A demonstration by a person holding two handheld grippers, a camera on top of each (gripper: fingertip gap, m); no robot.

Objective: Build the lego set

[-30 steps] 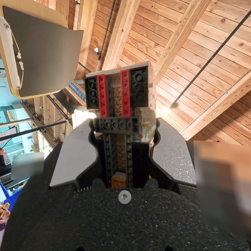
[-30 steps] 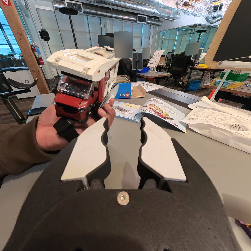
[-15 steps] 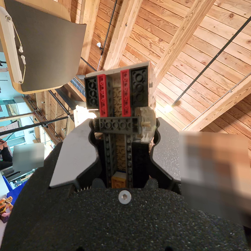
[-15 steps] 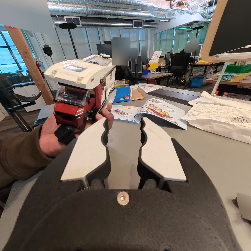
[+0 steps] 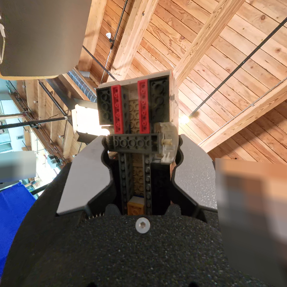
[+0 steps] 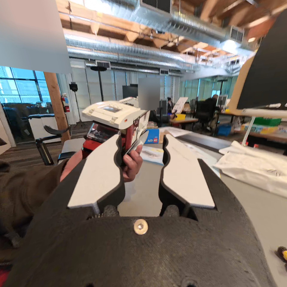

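Table [image 6: 256, 206] grey, paper-strewn; plank ceiling [image 5: 217, 62] overhead.

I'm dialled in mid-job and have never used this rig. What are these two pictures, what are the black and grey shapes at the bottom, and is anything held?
There is no robot arm: a person carries a two-finger gripper in each hand, and each has a camera looking forward along its fingers.

The left wrist view looks up at a wooden ceiling. The left gripper has its jaws closed on a toy camper, seen from its underside.

The right wrist view looks across a grey table. The right gripper is open and holds nothing. Ahead on its left is the same camper, red cab and white roof, with a hand beside it. On the table lie an open booklet, a blue box and white paper bags.
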